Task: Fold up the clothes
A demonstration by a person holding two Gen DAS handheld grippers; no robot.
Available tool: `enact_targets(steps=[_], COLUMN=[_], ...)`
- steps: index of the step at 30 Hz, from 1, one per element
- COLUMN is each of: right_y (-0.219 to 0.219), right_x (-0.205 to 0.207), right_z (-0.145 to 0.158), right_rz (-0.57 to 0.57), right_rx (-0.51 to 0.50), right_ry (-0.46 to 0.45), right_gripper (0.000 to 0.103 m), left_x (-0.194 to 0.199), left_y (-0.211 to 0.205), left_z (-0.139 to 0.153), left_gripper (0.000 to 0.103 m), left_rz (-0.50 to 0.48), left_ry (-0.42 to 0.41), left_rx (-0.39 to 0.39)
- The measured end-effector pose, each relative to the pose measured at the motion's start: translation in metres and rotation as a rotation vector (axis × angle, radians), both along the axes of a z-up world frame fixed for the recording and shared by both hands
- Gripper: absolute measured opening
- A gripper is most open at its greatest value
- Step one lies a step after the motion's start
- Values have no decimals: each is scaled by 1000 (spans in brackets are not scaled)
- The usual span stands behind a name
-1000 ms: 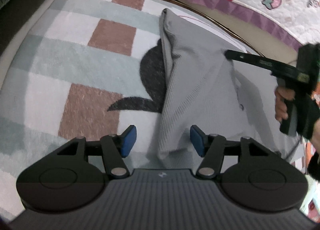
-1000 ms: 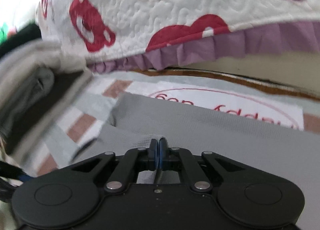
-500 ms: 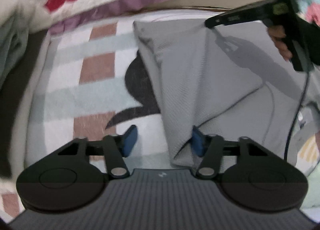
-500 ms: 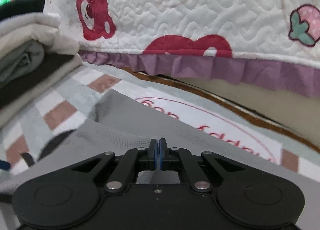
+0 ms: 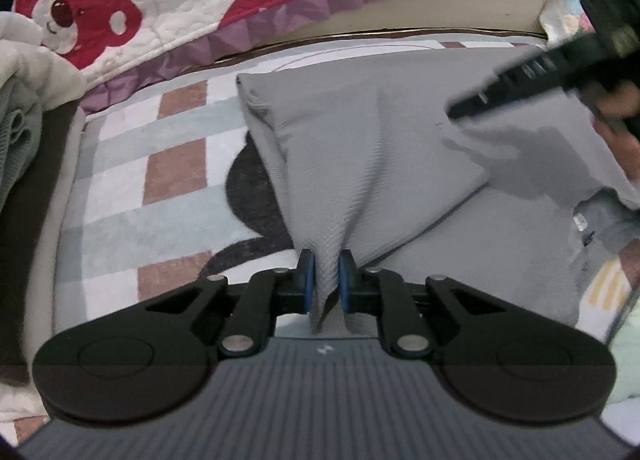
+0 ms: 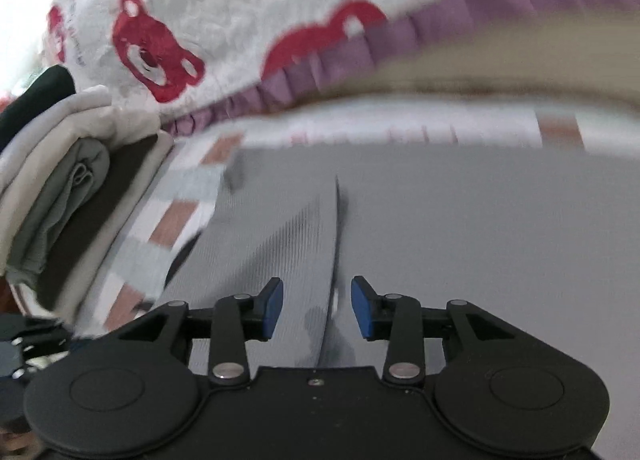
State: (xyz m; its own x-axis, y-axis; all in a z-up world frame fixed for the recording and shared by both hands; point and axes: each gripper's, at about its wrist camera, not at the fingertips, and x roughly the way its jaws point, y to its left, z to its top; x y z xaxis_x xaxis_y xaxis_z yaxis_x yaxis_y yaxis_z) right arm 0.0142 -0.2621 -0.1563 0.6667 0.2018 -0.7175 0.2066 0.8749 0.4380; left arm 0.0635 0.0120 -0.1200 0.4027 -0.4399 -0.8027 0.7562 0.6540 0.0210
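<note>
Both grippers share one build. The left gripper (image 5: pixel 323 278) has matte black linkage arms with silver pivot screws, blue pads (image 5: pixel 306 280), two round black housings and a ribbed grey body bearing a small pale logo. The right gripper (image 6: pixel 317 308) has blue pads (image 6: pixel 274 308) too, and a smooth black body with one small centre screw.

left tool (image 5: pixel 325 276): jaws just closed, now pinching near corner of grey garment (image 5: pixel 360 163) | right tool (image 6: pixel 317 307): jaws just opened, fold released, cloth lying loose between pads | garment: near corner gathered into a ridge
</note>
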Motion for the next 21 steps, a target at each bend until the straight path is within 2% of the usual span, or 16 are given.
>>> enact_targets(steps=[4,8,9,10,13,15,17,21], right_y=[4,17,19,23,32,28,25,26], right_x=[-30,-29,-24,-18,-11,-13,-12,-7], right_z=[-23,-29,-29,-27,-5,12,23,18], right_rz=[-76,-89,-72,-28,23,10,29,60], right_rx=[202,204,201,171,0,-9,-43,-123], right_ry=[91,53,40,21,-57,-115,-122,-69], right_gripper=[46,52,45,7,7,7,7,7], left_x=[0,1,0,0,-4,-7,-11,-20], left_y=[-1,1,1,1,1,1,-3,-12], left_z=[-1,-2,-2,-3,-2,-3,-5,-11], left_gripper=[14,22,31,39,45,47,47,47], left_rz=[-4,-11,-17,-25,-46,-62,-92,-106], left_ry=[11,30,37,43,46,48,48,-31], left_rx=[-5,-4,-2,0,9,20,54,155])
